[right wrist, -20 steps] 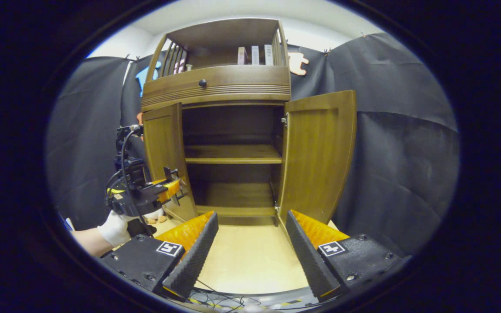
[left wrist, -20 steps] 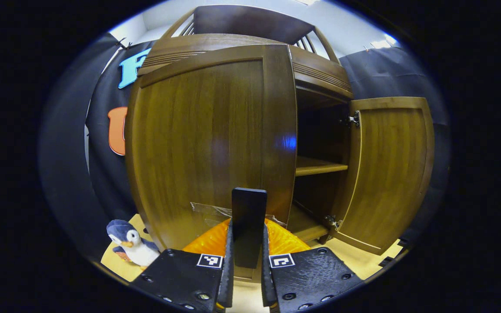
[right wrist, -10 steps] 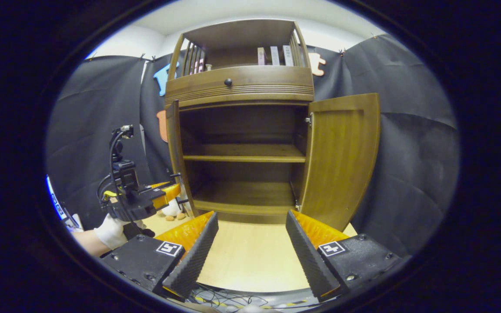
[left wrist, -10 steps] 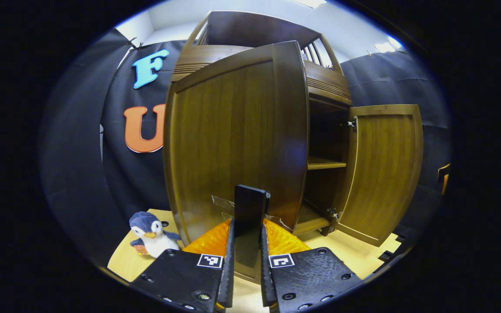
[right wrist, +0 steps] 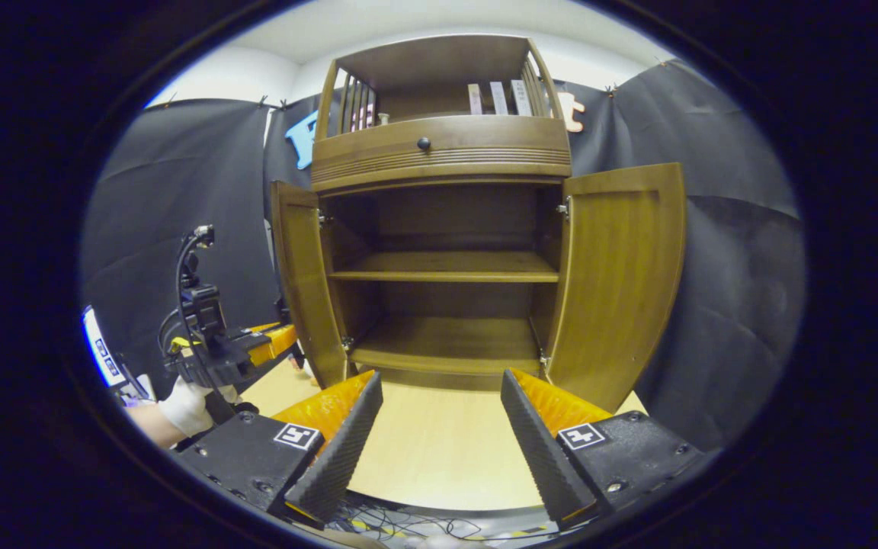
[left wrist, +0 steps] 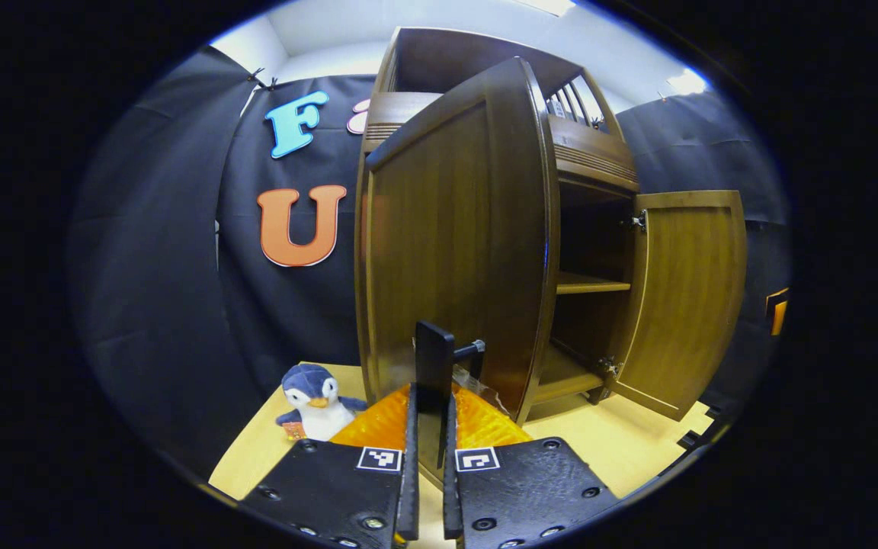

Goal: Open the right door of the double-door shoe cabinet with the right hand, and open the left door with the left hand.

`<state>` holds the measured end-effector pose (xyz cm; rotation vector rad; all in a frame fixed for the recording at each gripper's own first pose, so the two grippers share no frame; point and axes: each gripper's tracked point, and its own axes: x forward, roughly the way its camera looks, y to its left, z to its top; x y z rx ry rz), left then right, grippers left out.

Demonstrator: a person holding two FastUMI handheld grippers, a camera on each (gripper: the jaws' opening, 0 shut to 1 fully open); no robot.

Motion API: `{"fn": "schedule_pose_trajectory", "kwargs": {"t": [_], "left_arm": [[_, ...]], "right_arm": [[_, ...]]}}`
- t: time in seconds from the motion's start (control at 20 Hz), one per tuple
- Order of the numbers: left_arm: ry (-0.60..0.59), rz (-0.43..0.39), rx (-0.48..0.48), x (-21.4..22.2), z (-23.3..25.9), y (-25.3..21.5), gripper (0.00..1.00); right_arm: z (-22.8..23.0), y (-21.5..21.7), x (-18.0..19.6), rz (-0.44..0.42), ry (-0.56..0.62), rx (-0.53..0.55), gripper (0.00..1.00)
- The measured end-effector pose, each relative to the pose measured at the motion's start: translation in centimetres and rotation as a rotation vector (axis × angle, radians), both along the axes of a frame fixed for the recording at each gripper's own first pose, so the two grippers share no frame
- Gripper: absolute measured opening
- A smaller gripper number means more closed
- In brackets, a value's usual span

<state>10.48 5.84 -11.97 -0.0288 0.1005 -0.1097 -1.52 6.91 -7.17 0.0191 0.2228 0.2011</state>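
The brown wooden shoe cabinet (right wrist: 439, 156) stands with both doors swung out. In the right gripper view its left door (right wrist: 298, 282) and right door (right wrist: 622, 274) flank two bare shelves. My left gripper (left wrist: 431, 393) is shut on the black handle (left wrist: 434, 358) of the left door (left wrist: 454, 244), low on the door's free edge. That same gripper (right wrist: 267, 351) appears beside the left door, held by a gloved hand (right wrist: 184, 400). My right gripper (right wrist: 439, 381) is open in front of the cabinet, nothing between its fingers, apart from the right door (left wrist: 687, 297).
A plush penguin (left wrist: 315, 393) sits on the light wooden floor (right wrist: 439, 450) left of the cabinet. A drawer with a dark knob (right wrist: 424, 142) tops the doors, with books (right wrist: 496, 97) on the upper shelf. Cables (right wrist: 408, 526) lie below my right gripper.
The left door has swung from about half open to wide open, pulled outward by my left gripper on its handle. My right gripper stays open and has shifted only a little.
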Motion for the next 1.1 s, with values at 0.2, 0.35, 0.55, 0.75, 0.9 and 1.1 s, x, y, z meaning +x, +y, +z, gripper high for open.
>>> {"fn": "schedule_pose_trajectory", "kwargs": {"t": [0.2, 0.35, 0.55, 0.75, 0.9, 1.1], "left_arm": [[-0.008, 0.057, -0.002, 0.7, -0.2, 2.6, 0.00], [-0.019, 0.052, 0.038, 0.7, 0.0, 3.8, 0.10], [-0.034, 0.040, 0.044, 0.7, -0.2, 5.2, 0.10], [-0.031, 0.036, 0.054, 0.7, -0.3, 7.1, 0.00], [-0.029, 0.018, 0.041, 0.5, -0.5, 8.3, 0.00], [-0.031, -0.032, 0.066, 0.7, -0.5, 8.9, 0.00]], "right_arm": [[-0.5, 0.7, 0.0, 0.012, 0.014, -0.003, 1.00], [-0.7, 1.0, 0.1, 0.021, 0.023, -0.010, 0.99], [-0.9, 1.2, 0.6, 0.026, 0.029, -0.011, 0.99], [-0.7, 1.0, 1.2, 0.021, 0.027, -0.007, 0.99], [-0.5, 1.1, 1.6, 0.025, 0.027, -0.009, 0.99], [-0.6, 1.1, 1.9, 0.030, 0.034, -0.020, 0.99]]}}
